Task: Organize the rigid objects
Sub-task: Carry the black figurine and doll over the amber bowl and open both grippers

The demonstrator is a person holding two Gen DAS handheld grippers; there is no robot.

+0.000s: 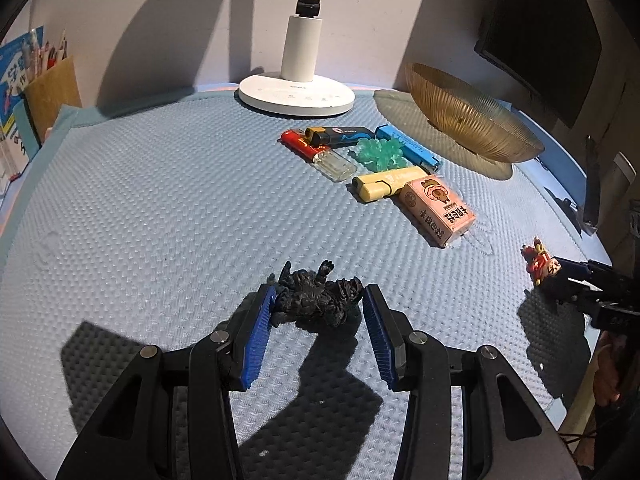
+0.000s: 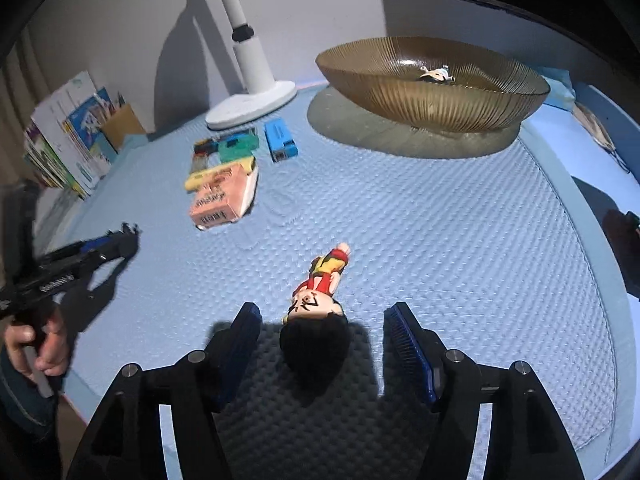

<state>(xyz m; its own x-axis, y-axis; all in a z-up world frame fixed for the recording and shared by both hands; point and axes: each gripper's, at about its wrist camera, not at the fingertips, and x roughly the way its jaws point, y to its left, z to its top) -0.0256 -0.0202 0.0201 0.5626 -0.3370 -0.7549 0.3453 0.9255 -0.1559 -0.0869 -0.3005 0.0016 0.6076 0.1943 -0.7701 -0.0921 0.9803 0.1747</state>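
A black monster figurine lies on the blue mat between the fingertips of my left gripper, whose jaws are open around it, close to both sides. A red and yellow cartoon boy figurine lies on its back on the mat, its dark head between the open jaws of my right gripper, not clamped. It also shows in the left wrist view at the right gripper's tips. An amber ribbed glass bowl stands at the back right with one small figure inside.
A cluster lies mid-mat: a pink box, a yellow lighter, a blue lighter, a green toy, a red lighter, a clear lighter. A white lamp base stands behind; books and a pencil holder at left.
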